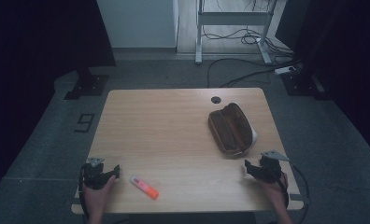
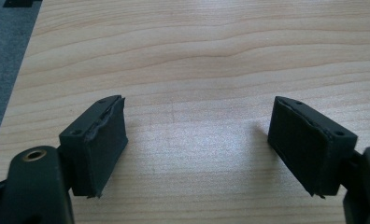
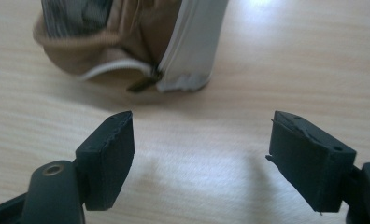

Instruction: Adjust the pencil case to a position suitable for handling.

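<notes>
Brown pouch (image 1: 231, 129), unzipped, lies at the table's (image 1: 174, 135) three o'clock edge. Orange highlighter (image 1: 144, 187) sits near six o'clock. Left claw (image 1: 113, 171) and right claw (image 1: 246, 166) hover spread, holding nothing; bare wood lies between.

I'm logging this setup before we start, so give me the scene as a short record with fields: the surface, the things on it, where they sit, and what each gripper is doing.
surface: wooden table
pouch: brown pencil case, unzipped, right half of the table
marker: orange highlighter, lying flat near the front edge, left of centre
left gripper: open, empty, front left corner, beside the highlighter, not touching it
right gripper: open, empty, front right, jaws pointing at the pencil case's near end
cable hole: at the far edge
</notes>
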`<state>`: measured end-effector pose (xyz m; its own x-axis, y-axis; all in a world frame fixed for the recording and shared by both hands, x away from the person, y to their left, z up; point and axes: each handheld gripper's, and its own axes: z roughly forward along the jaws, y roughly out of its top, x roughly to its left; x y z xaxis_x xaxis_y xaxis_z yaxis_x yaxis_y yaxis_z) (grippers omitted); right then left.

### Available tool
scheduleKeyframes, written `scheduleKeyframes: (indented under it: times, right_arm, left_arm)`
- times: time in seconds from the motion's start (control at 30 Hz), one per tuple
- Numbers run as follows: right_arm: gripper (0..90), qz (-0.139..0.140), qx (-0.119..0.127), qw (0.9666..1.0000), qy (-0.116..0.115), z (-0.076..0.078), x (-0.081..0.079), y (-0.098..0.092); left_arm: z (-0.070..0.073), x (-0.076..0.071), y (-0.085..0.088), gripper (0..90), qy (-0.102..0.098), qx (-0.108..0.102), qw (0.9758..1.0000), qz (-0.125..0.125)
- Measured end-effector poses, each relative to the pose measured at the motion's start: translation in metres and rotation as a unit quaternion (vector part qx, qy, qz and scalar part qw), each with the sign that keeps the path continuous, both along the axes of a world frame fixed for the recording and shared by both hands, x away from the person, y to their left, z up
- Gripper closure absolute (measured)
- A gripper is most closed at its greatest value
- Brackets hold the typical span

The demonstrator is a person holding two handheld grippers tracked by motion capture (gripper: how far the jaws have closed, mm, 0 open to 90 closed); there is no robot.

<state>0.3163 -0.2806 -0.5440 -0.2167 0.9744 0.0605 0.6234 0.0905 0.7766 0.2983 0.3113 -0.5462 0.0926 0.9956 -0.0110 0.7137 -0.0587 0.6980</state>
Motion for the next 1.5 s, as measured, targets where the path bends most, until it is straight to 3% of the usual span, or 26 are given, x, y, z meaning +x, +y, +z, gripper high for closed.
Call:
scheduleKeyframes:
  times: [0.23,0.3,0.9,1.33,1.5]
  right_arm:
    - [21.6,0.010,0.015,0.9994,-0.030,0.018,0.002,-0.003]
    - [21.6,0.011,0.025,0.9990,-0.034,0.021,0.002,-0.003]
    - [20.3,0.005,0.036,0.9973,-0.064,0.042,0.027,0.000]
    - [22.6,0.004,0.046,0.9965,-0.069,0.047,0.047,0.003]
    - [25.6,0.001,0.035,0.9970,-0.069,0.047,0.060,0.005]
  left_arm:
    - [0.000,0.000,0.000,19.3,0.000,0.000,1.0000,0.000]
    - [0.000,0.000,0.000,19.3,0.000,0.000,1.0000,0.000]
    - [0.000,0.000,0.000,19.4,0.000,0.000,1.0000,0.000]
    - [0.000,0.000,0.000,19.3,0.000,0.000,1.0000,0.000]
    - [0.000,0.000,0.000,19.4,0.000,0.000,1.0000,0.000]
